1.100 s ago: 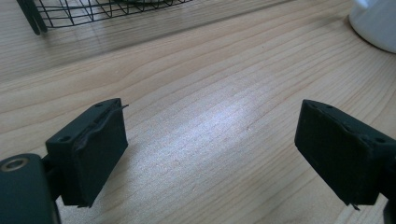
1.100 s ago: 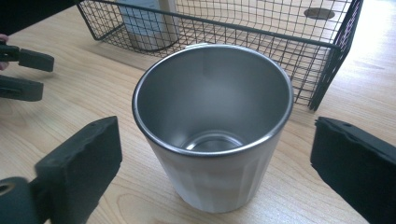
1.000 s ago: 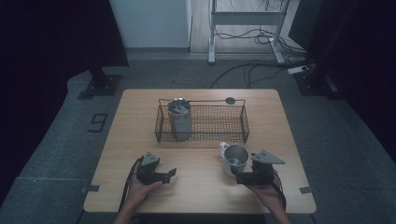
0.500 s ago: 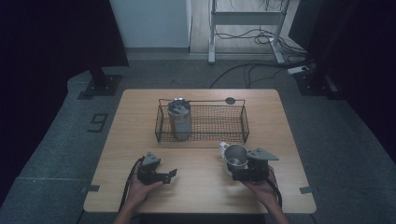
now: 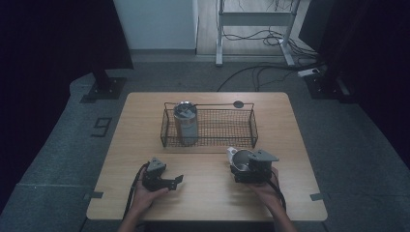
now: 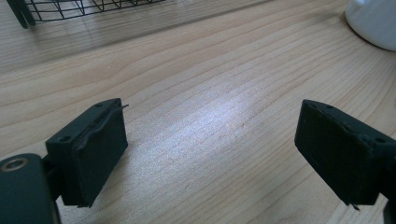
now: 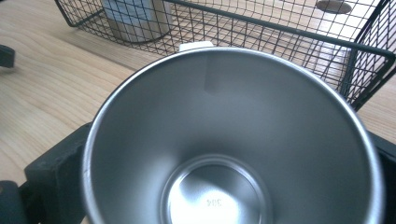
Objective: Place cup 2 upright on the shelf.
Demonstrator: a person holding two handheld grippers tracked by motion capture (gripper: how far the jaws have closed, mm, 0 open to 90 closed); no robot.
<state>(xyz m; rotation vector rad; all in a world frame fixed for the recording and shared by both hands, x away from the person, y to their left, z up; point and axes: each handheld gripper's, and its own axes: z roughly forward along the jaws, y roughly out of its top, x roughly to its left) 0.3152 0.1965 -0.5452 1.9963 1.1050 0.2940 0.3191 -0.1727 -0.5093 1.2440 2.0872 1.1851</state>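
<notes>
My right hand-held gripper [image 5: 244,170] is clenched around a steel cup [image 5: 240,161], one black jaw on each side of the cup wall. The right gripper view looks straight into the cup [image 7: 233,154], down to a stamped mark on its bottom; the high view places it on the counter [image 5: 208,193], just in front of the wire basket [image 5: 209,127]. My left hand-held gripper [image 5: 169,181] is released, jaws apart over bare wood, well left of the cup. A metal canister [image 5: 185,122] stands upright in the basket's left end.
</notes>
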